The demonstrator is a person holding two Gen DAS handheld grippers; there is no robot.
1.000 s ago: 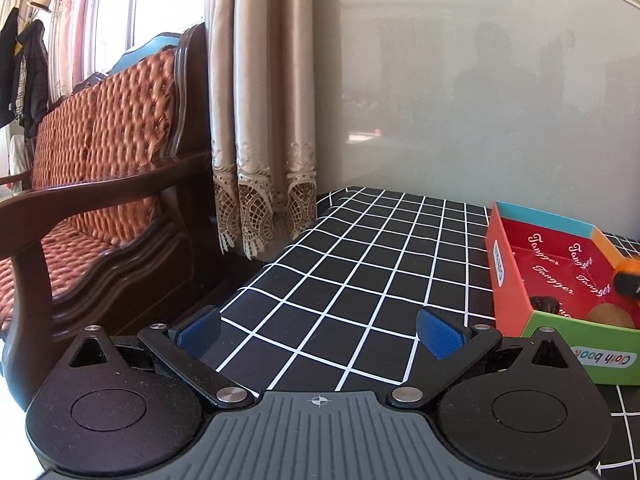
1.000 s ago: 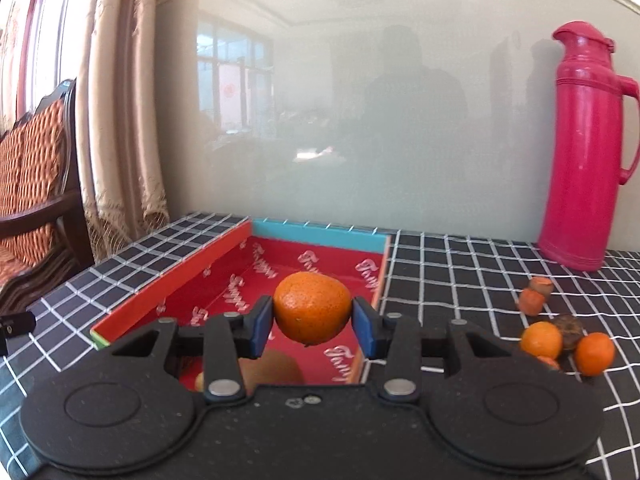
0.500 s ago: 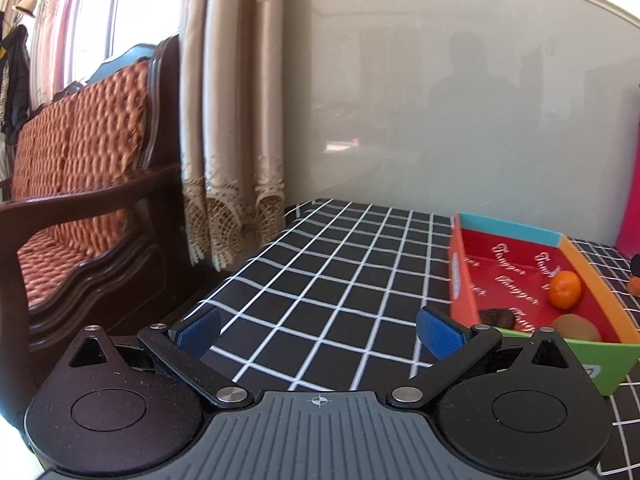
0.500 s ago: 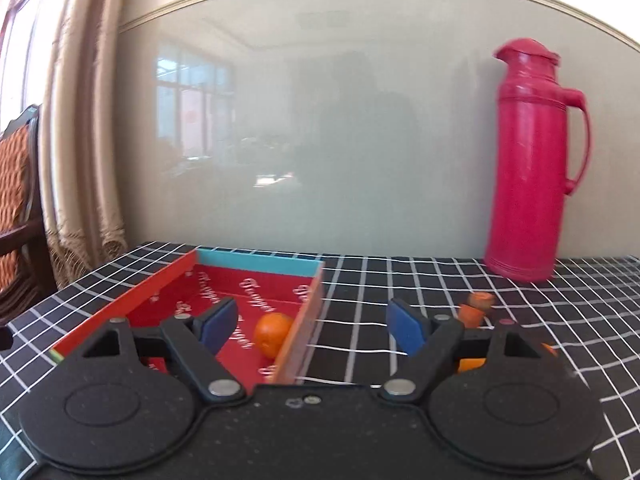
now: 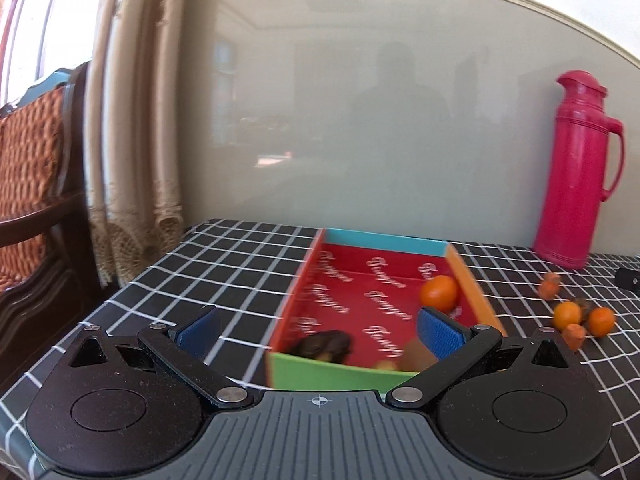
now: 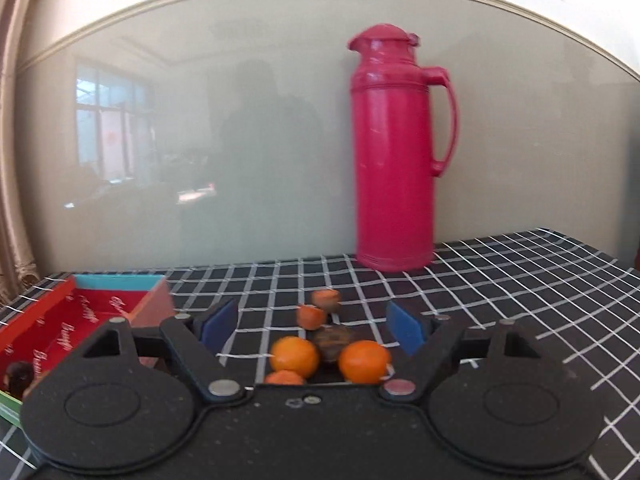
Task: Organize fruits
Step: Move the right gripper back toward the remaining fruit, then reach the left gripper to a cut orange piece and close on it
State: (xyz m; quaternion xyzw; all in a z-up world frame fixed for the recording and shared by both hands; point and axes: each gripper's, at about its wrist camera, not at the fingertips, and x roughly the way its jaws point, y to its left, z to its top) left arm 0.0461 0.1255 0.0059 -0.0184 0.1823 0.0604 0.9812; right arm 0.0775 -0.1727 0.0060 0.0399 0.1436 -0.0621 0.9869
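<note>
With its blue pads spread wide and nothing between them, the right gripper (image 6: pixel 310 326) hangs above the loose fruit on the checked tablecloth (image 6: pixel 500 280). Its jaws parted moments ago and have held that width since. Two oranges (image 6: pixel 295 356) lie nearest, side by side, a dark brown fruit (image 6: pixel 332 340) tucked just behind them, smaller orange pieces (image 6: pixel 310 316) farther back. Far right stands the red thermos (image 6: pixel 394 160), upright by the wall. Over on the left, the left gripper (image 5: pixel 318 330) is open too, empty, facing the red tray (image 5: pixel 468 276). Inside it an orange (image 5: pixel 439 294) sits against the right wall, a dark fruit (image 5: pixel 326 344) at the near green edge. Curtain (image 5: pixel 136 120) and wooden chair (image 5: pixel 32 184) beyond.
</note>
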